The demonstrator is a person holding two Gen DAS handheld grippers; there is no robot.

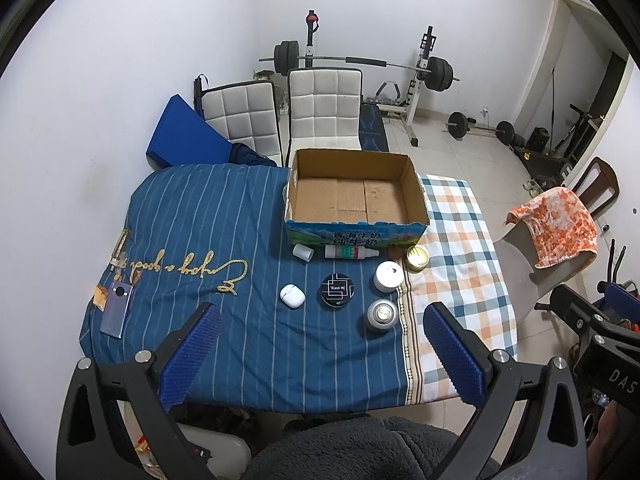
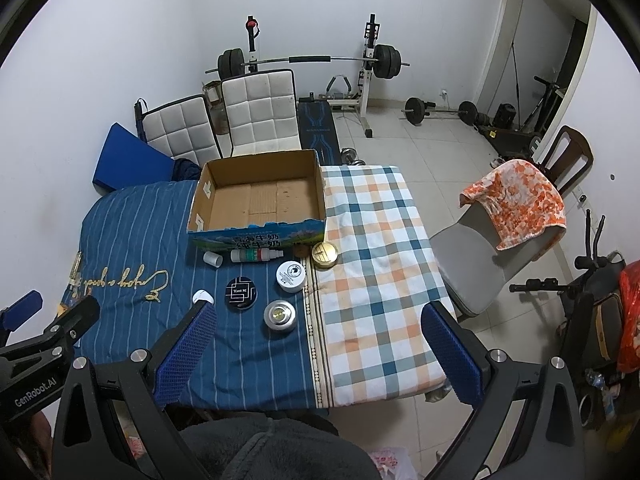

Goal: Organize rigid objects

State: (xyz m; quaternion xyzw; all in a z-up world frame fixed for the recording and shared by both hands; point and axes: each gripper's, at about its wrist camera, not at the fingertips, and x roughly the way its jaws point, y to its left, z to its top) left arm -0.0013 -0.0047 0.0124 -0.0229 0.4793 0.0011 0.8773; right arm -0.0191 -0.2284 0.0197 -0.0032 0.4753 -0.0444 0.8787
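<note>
Left wrist view: left claw [image 1: 320,360] spread wide, empty, above the near tabletop edge; right claw [image 2: 318,356] likewise wide and empty. Ahead lay silver tin [image 1: 381,315], black round tin [image 1: 337,290], white earbud case [image 1: 292,296], white jar [image 1: 388,276], gold tin [image 1: 417,257], dropper bottle [image 1: 350,251] on its side, small white cap [image 1: 303,252]. Beyond them, open cardboard box [image 1: 416,190]. Judged light, stiff, smooth-sided; grip tins across the rim. Labels too small to read.
</note>
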